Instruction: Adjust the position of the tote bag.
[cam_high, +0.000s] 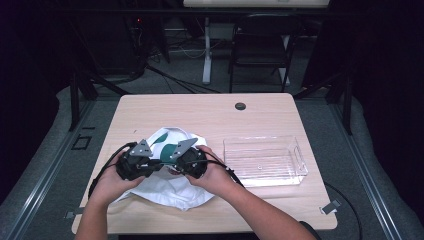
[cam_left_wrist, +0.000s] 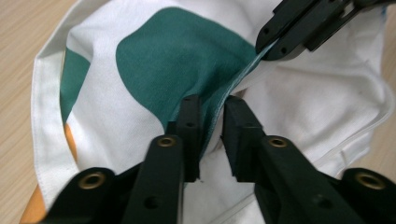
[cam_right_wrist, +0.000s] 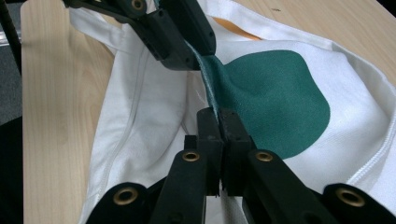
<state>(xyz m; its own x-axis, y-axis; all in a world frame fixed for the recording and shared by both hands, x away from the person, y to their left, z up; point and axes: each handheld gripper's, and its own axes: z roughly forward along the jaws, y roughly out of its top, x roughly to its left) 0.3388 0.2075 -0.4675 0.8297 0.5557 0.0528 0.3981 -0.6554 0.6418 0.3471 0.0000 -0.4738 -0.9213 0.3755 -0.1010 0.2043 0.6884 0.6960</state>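
Pretty dim room — the light wood table (cam_high: 210, 112) is the bright spot, with a round black grommet (cam_high: 240, 106) near its far edge. Behind the table there's a black folding chair (cam_high: 261, 47) and a white desk leg (cam_high: 206, 50), with cables (cam_high: 175, 75) snaking over grey carpet (cam_high: 330, 125). Either side of the table it's dark curtain — basically black.

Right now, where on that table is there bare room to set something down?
Bare wood runs along the far edge of the table, around the small round cap. The clear plastic bin fills the right side; the white and green cloth and both hands crowd the near left.
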